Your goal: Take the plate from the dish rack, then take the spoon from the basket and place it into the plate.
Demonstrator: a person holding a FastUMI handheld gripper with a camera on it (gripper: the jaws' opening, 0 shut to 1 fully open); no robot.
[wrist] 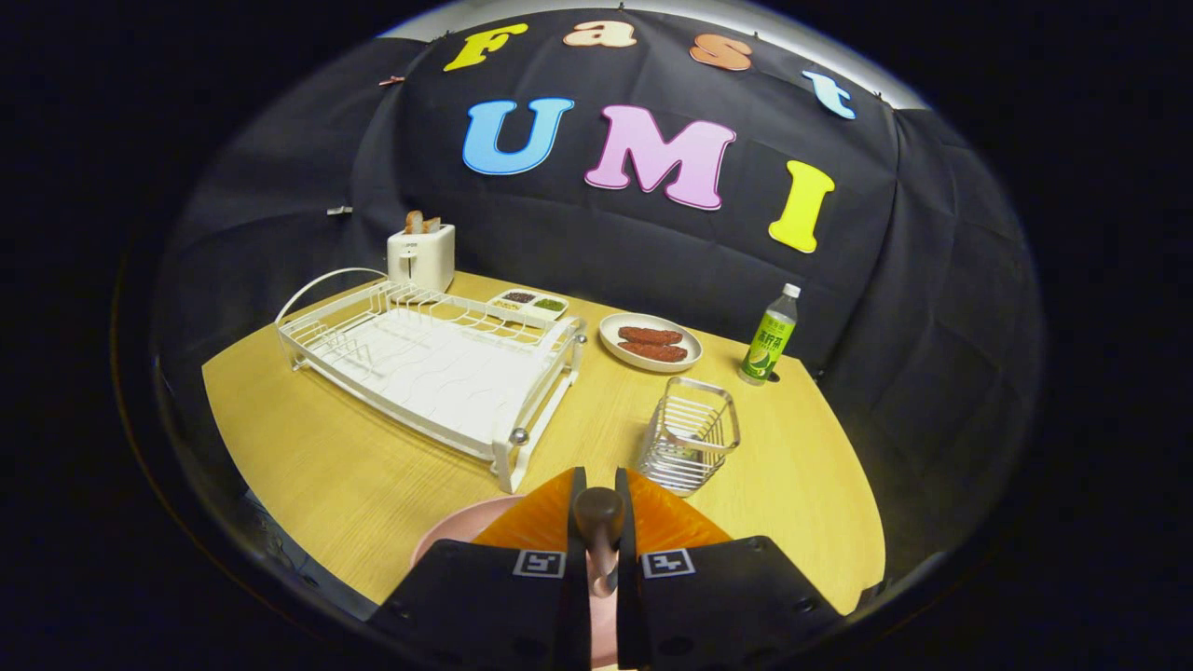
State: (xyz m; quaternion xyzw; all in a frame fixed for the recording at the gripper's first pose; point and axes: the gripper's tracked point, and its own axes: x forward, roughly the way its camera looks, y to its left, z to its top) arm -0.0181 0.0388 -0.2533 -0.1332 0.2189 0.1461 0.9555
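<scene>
The gripper (pixel 599 508) was closed down to a narrow gap, and both fingers (pixel 576 522) pressed on the handle of the spoon (pixel 598 517) held between them — its rounded brown end stood up at the fingertips while the paler shaft ran back down the slot between the fingers. Directly beneath the fingers lay the pink plate (pixel 457 533) on the wooden table (pixel 335 466), its rim showing just to the left of the left finger; most of it was hidden under the gripper. The bowl of the spoon could not be seen, so whether it touched the plate could not be told. Just ahead of the fingers and slightly to the right stood the wire basket (pixel 688 433), upright. Ahead and to the left sat the white dish rack (pixel 433 368), its near corner close to the fingertips. Beyond the rack stood a white toaster (pixel 421 253) with toast poking out, and beside it a small tray of condiments (pixel 528 303). Farther ahead — past the basket — were a white plate with two sausages (pixel 651 343) and a green bottle (pixel 770 335), upright near the cloth wall.
</scene>
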